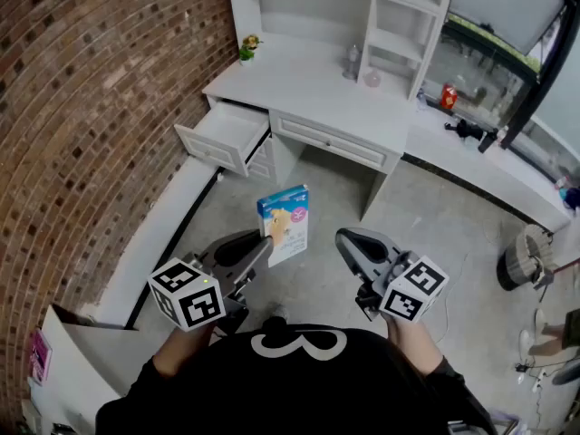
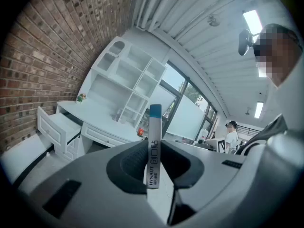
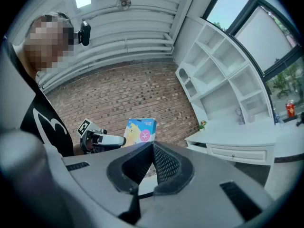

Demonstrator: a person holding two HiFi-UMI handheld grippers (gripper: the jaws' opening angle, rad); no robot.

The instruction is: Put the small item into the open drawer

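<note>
My left gripper is shut on a small flat box, blue on top and white below, held upright above the floor. In the left gripper view the box shows edge-on, pinched between the two jaws. The open drawer juts out from the left end of the white desk, well ahead of the box. That drawer lies at the lower left of the left gripper view. My right gripper is shut with nothing in it, level with the left one. It sees the box off to its left.
A brick wall runs along the left. White shelves stand on the desk, with a small plant and a glass piece. A red can sits on the ledge at the right, and a basket on the floor.
</note>
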